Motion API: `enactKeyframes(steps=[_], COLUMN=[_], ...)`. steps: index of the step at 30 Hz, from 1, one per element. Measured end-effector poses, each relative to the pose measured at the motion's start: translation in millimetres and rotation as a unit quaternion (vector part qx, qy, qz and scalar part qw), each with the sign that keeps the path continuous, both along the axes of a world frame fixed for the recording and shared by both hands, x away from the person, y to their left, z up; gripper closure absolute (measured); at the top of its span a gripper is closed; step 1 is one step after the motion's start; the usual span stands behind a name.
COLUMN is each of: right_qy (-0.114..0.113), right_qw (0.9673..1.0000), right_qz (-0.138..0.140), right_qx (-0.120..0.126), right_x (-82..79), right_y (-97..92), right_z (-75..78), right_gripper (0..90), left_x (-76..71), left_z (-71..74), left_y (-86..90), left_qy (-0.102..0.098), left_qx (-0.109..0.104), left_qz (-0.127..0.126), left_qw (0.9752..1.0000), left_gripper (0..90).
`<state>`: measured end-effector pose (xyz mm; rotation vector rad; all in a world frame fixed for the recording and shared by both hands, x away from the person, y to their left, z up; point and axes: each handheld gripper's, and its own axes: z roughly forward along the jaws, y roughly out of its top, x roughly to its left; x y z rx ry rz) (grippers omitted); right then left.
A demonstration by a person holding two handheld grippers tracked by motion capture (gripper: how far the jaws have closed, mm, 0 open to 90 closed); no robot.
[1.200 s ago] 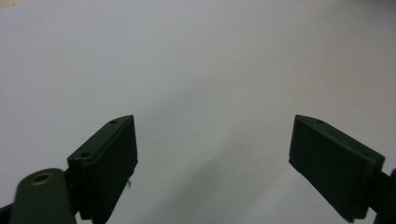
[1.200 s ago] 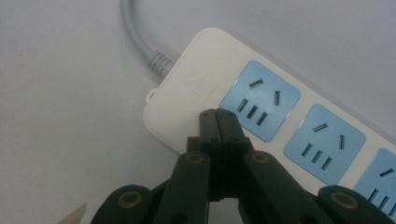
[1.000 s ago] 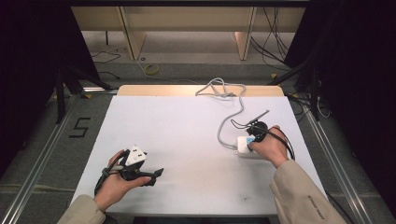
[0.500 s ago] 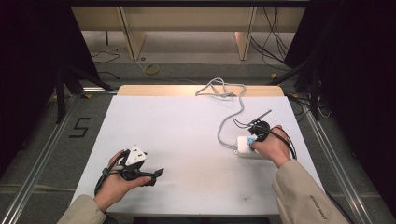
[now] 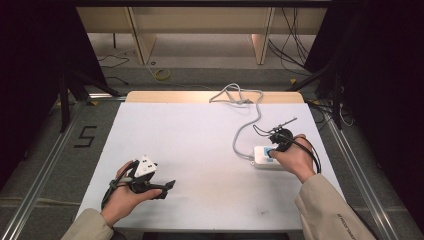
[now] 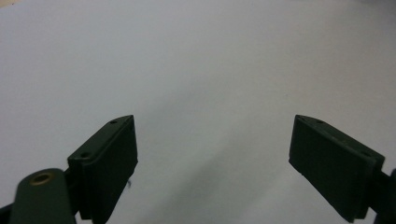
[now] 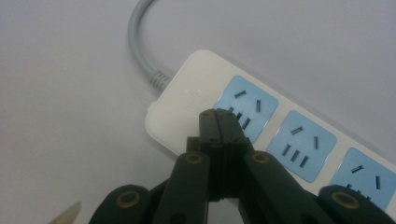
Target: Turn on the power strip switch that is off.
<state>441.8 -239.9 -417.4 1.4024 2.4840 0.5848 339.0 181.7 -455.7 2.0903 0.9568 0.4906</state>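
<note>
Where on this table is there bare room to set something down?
The wide white middle of the table, between the left gripper and the power strip, is free. It is crowded at right: strip, its cord, right gripper.

One readable sign

A dark "5" (image 5: 86, 136) is marked on the floor, left of the left tongs (image 5: 167, 185).

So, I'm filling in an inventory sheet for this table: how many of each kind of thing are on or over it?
Power strip, white with blue sockets: 1
Grey cable running from the strip: 1
Hand-held claws, left claw and right claw: 2
Total: 4
</note>
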Motion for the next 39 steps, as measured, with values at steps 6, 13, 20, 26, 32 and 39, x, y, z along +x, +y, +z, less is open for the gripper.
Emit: enactKeyframes(steps=[6, 13, 20, 26, 32, 39], right_qy=[-0.008, -0.014, -0.029, -0.041, -0.050, -0.057], right_qw=[0.9998, 0.9997, 0.9991, 0.9984, 0.9977, 0.9970], right_qz=[0.002, -0.001, -0.003, -0.003, -0.003, -0.003], right_qx=[0.017, 0.021, 0.029, 0.040, 0.047, 0.052], right_x=[-4.4, -8.9, -12.8, -17.2, -21.4, -25.9], right_y=[-0.8, -5.2, -9.3, -12.9, -17.0, -19.2], right_z=[0.8, -2.1, 2.0, 2.3, 1.8, 2.6], right_gripper=[88.8, 89.0, 88.4, 86.6, 85.1, 83.9], left_x=[0.2, 0.3, 0.0, 0.1, 0.2, 0.3], left_z=[-0.3, -0.4, -0.4, -0.4, -0.3, -0.3], left_y=[0.2, 0.3, 0.7, 0.9, 1.2, 1.6], left_qy=[0.000, 0.000, 0.000, 0.001, 0.003, 0.004], left_qx=[-0.002, -0.002, -0.004, -0.006, -0.005, -0.005], left_qz=[0.002, 0.002, 0.004, 0.005, 0.004, 0.005], left_qw=[1.0000, 1.0000, 1.0000, 1.0000, 1.0000, 1.0000], left_gripper=[15.0, 15.0, 15.0, 15.0, 15.0, 15.0])
